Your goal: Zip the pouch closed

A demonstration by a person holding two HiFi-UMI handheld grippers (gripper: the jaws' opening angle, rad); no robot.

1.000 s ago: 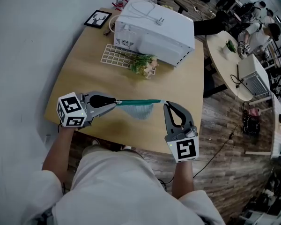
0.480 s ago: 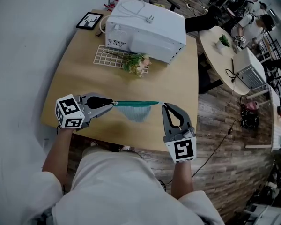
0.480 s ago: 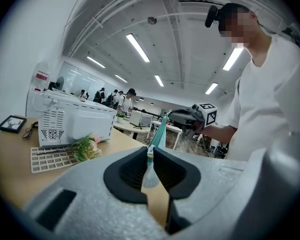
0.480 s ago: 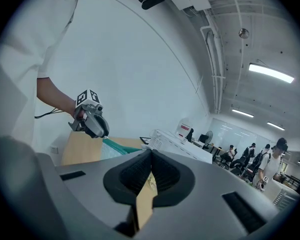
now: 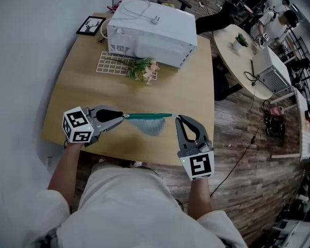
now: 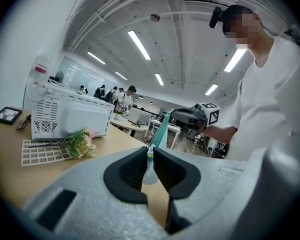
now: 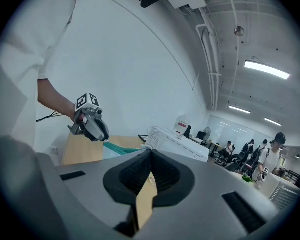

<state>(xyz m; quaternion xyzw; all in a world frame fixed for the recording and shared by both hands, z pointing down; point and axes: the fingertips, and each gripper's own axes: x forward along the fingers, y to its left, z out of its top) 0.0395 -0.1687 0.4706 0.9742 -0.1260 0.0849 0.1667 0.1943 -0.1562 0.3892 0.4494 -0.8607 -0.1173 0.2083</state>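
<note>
Currently my left gripper [image 5: 123,116] is clamped shut on the 9 o'clock end of the pouch [image 5: 150,122]. In the left gripper view the teal zip edge and a small pale tab sit pinched between the closed jaws. My right gripper [image 5: 177,119] is also closed, jaws pressed together with no gap, at the 3 o'clock end of the pouch. I judge that it pinches the zip edge there, on or beside the slider. The slider itself is too small to make out.

The pouch hangs between both grippers over the near part of the table [image 5: 88,87], at 6 o'clock from the flowers [image 5: 140,69] and the white appliance [image 5: 151,24]. I cannot tell whether its sagging body touches the table.

Change over the last second: almost none between the grippers. The right gripper has drawn slightly toward 9 o'clock, the left has held its place, and the teal top edge remains one straight, taut line.

Meaning for the task: slider travel appears finished or stalled. The top edge reads as a single closed strip from the head view, so I judge the zip closed or nearly so. Confirm before releasing either end.
</note>
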